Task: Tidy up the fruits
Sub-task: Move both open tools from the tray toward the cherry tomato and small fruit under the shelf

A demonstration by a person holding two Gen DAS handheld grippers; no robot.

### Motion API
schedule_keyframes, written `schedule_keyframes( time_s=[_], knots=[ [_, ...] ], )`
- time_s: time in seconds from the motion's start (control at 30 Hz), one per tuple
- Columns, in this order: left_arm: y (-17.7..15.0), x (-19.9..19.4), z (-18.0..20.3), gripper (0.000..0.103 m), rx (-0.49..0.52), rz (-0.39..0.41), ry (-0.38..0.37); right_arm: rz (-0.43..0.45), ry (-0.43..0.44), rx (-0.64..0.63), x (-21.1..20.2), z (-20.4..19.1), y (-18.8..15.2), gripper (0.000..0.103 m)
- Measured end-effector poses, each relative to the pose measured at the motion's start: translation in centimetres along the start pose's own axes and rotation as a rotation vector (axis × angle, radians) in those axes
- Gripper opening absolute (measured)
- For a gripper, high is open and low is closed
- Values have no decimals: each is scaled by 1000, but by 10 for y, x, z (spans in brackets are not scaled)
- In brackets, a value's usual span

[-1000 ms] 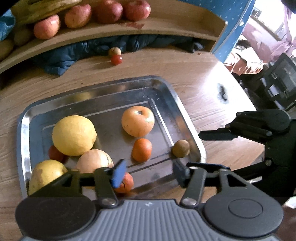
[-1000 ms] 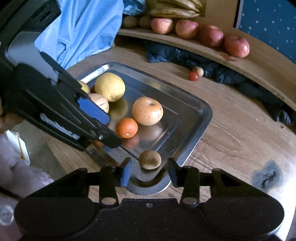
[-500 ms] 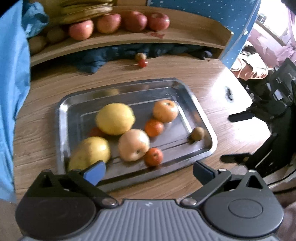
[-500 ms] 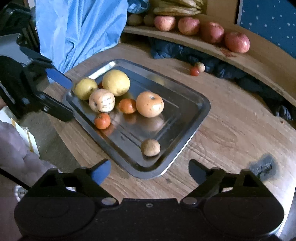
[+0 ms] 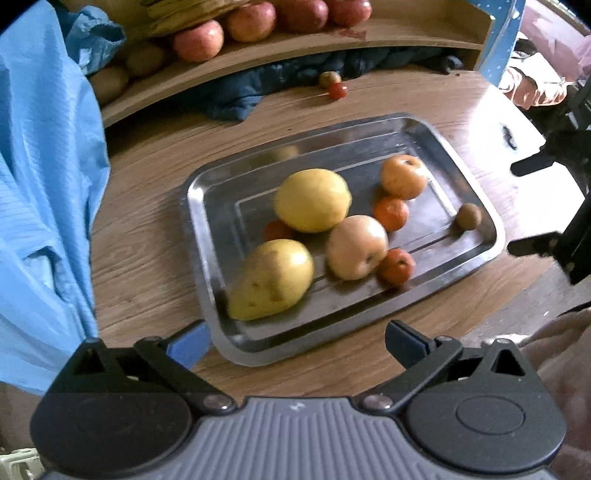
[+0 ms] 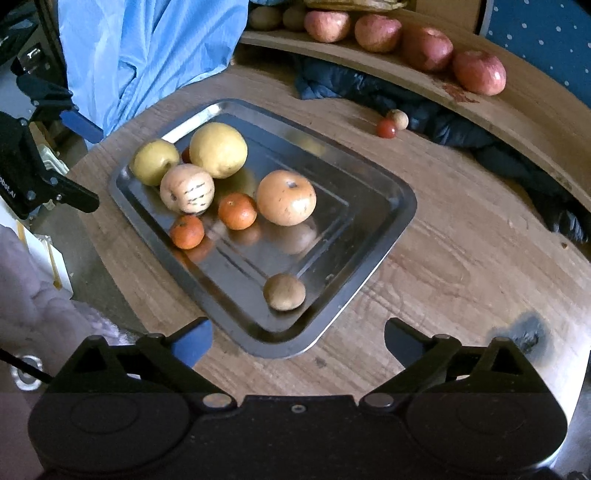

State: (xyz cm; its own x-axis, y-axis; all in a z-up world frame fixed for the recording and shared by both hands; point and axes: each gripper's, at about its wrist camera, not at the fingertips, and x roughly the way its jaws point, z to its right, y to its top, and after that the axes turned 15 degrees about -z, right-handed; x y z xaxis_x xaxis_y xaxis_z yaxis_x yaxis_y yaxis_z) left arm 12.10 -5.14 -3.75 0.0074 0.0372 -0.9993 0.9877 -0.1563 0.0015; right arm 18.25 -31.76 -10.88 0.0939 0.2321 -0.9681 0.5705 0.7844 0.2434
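A: Where does the fruit sit?
B: In the tray [image 6: 391, 225]: pear [image 6: 155, 161] far left, lemon [image 6: 218, 149], apple [image 6: 286, 202] mid, kiwi [image 6: 284, 291] near right corner.
A: The grippers?
B: Left gripper [image 5: 297, 341] gapes wide, empty; right gripper [image 6: 298, 341] is opening, nothing between its jaws, at the tray's near edge.

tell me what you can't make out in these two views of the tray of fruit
- Small orange fruit behind the lemon, left wrist view: mostly hidden by the lemon and pear; kind unclear.
- Bananas on the shelf, right wrist view: cut off by the top edge.
- Two small round fruits on the table beside the dark cloth: too small to name.
- Right gripper, jaws opening, nothing between them: the hand holding it is out of frame.
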Motion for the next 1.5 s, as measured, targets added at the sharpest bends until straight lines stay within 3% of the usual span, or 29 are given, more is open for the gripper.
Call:
schedule_keyframes(
  time_s=[0.2,0.77,1.2,1.5],
  knots=[
    [14,-6,-10,103,14,9,11,17,-4,28,-1,9,13,100],
    [96,-6,-13,103,149,111,4,60,-68,122,-6,31,63,102],
    [153,9,-16,103,76,172,-15,51,-160,195,5,45,94,102],
    [195,27,-6,103,29,167,-6,92,-218,335,12,72,110,102]
  ],
)
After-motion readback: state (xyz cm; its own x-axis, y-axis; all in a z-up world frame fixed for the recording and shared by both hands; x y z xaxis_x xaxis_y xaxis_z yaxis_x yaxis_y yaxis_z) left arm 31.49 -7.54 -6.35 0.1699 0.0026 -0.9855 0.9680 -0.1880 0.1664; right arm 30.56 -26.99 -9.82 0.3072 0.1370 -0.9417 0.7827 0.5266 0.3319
